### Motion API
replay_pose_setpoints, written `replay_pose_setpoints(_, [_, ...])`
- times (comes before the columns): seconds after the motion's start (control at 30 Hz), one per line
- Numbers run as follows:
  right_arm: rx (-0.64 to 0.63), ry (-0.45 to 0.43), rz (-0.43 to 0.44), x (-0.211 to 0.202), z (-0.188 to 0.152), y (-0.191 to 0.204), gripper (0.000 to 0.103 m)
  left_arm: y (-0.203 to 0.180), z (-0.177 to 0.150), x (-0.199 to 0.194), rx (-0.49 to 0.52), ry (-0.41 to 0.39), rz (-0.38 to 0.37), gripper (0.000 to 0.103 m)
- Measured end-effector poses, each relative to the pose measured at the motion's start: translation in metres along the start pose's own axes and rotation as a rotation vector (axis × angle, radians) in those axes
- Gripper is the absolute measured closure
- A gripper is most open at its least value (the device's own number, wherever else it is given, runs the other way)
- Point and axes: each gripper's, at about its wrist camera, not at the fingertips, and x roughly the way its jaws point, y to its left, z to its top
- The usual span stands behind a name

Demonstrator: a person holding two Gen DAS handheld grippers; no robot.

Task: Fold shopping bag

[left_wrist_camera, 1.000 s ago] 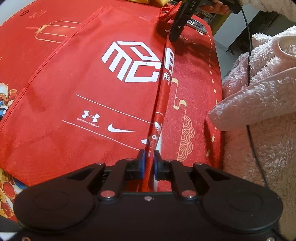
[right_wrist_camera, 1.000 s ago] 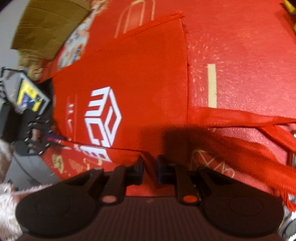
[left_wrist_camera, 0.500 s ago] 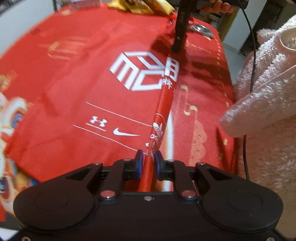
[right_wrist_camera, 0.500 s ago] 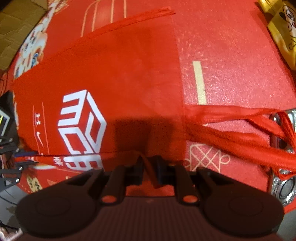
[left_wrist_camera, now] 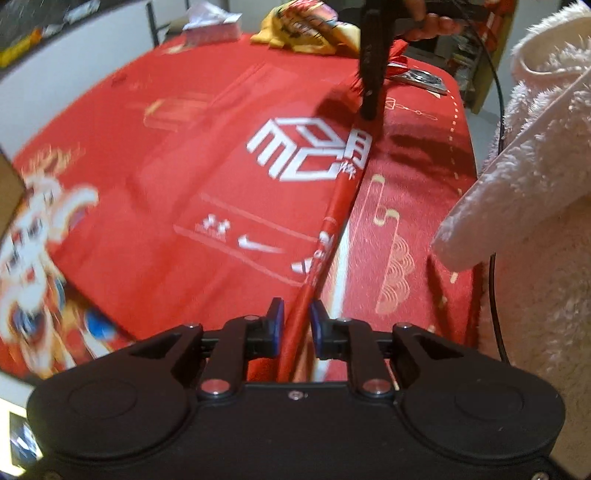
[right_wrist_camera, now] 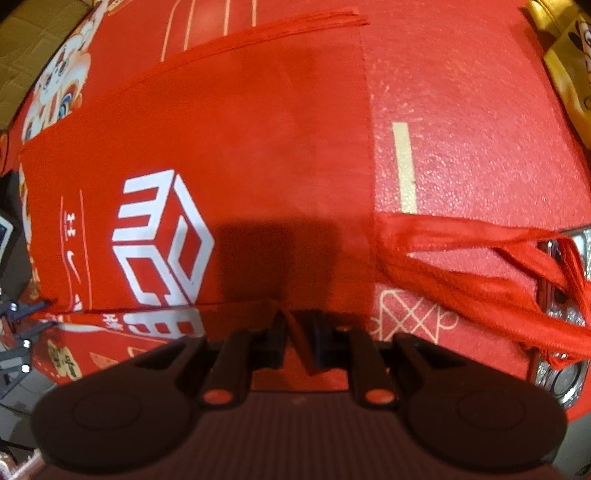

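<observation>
A red shopping bag (left_wrist_camera: 221, 177) with a white cube logo lies flat on a red printed tablecloth (left_wrist_camera: 413, 206). Its near long edge is pulled up into a taut ridge between my two grippers. My left gripper (left_wrist_camera: 297, 317) is shut on one end of that ridge. At the other end my right gripper (left_wrist_camera: 369, 110) points steeply down, a hand on its grip. In the right wrist view my right gripper (right_wrist_camera: 297, 325) is shut on the bag (right_wrist_camera: 258, 129) edge. The left gripper (right_wrist_camera: 37, 310) shows at the far left. The bag's handles (right_wrist_camera: 480, 266) trail to the right.
A pale fluffy sleeve (left_wrist_camera: 517, 184) hangs over the table's right side. A yellow packet (left_wrist_camera: 306, 33) and a white box (left_wrist_camera: 210, 29) lie at the far end. A shiny metal object (right_wrist_camera: 561, 369) lies under the handles. Cardboard (right_wrist_camera: 29, 48) sits past the cloth's corner.
The left wrist view has pulled back and tipped up, so more of the table's far end shows. The right gripper now stands more upright. Both still hold the raised edge.
</observation>
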Motion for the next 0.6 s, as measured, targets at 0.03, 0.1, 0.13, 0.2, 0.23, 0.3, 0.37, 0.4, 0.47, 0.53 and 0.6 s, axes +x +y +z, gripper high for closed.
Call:
replay_pose_setpoints(0.03, [0.004, -0.001, 0.009, 0.000, 0.000, -0.004, 0.089, 0.002, -0.003, 0.001, -0.023, -0.004, -0.006, 0.086])
replay_pose_setpoints(0.1, [0.024, -0.003, 0.037, 0.001, 0.000, -0.014, 0.089, 0.006, -0.007, 0.004, -0.053, -0.011, -0.007, 0.086])
replay_pose_setpoints(0.13, [0.027, -0.004, 0.046, 0.001, 0.001, -0.017, 0.089, 0.008, -0.009, 0.006, -0.061, -0.013, -0.003, 0.085])
replay_pose_setpoints(0.2, [0.018, -0.005, 0.060, 0.002, 0.001, -0.024, 0.089, 0.010, -0.009, 0.011, -0.050, -0.017, 0.008, 0.082])
replay_pose_setpoints(0.23, [0.014, -0.006, 0.063, 0.002, 0.001, -0.026, 0.089, 0.009, -0.009, 0.012, -0.030, -0.020, 0.012, 0.082])
replay_pose_setpoints(0.3, [0.003, -0.012, 0.064, 0.002, 0.001, -0.029, 0.089, 0.011, -0.004, 0.014, -0.020, -0.004, -0.006, 0.084])
replay_pose_setpoints(0.37, [0.003, -0.017, 0.065, -0.002, 0.002, -0.032, 0.090, 0.014, 0.001, 0.015, -0.032, 0.020, -0.031, 0.089])
replay_pose_setpoints(0.4, [0.007, -0.018, 0.068, -0.003, 0.001, -0.034, 0.090, 0.017, 0.004, 0.015, -0.054, 0.032, -0.044, 0.090])
replay_pose_setpoints(0.47, [0.015, -0.023, 0.081, -0.005, 0.001, -0.040, 0.089, 0.018, 0.006, 0.014, -0.087, 0.052, -0.085, 0.092])
replay_pose_setpoints(0.53, [0.027, -0.038, 0.096, -0.007, 0.000, -0.048, 0.089, 0.016, 0.007, 0.014, -0.122, 0.061, -0.148, 0.093])
replay_pose_setpoints(0.6, [0.031, -0.054, 0.112, -0.011, -0.003, -0.056, 0.089, 0.014, 0.005, 0.015, -0.175, 0.065, -0.197, 0.093])
